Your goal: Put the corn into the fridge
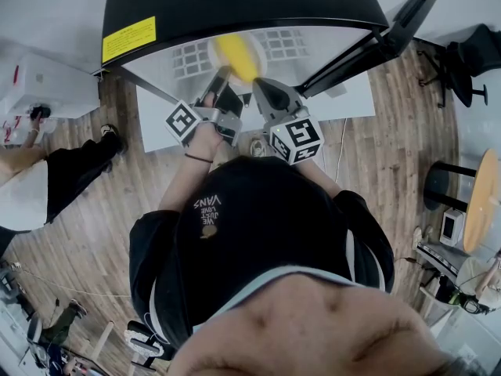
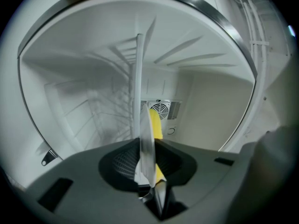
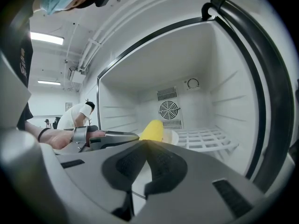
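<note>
In the head view, we are seeing the left gripper (image 1: 225,73) reaching into the open fridge (image 1: 196,6) with the corn (image 1: 236,57) at its tip, so the cob is already past the compartment's front edge. The right gripper (image 1: 258,86) is hovering just beside it, likely held clear because 1 hand is enough for the carrying. In the left gripper view, its 2 jaws are clenching the corn's near end together with a thin pale sheet (image 2: 145,139) lying against it, and the yellow body is sticking out past the fingertips toward the fan grille (image 2: 161,110) on the back wall. In the right gripper view, that gripper's jaws are pressing together with nothing between them. The corn is hanging in the air beyond them, left of the wire shelf (image 3: 205,138) and, we are judging, not resting on it.
</note>
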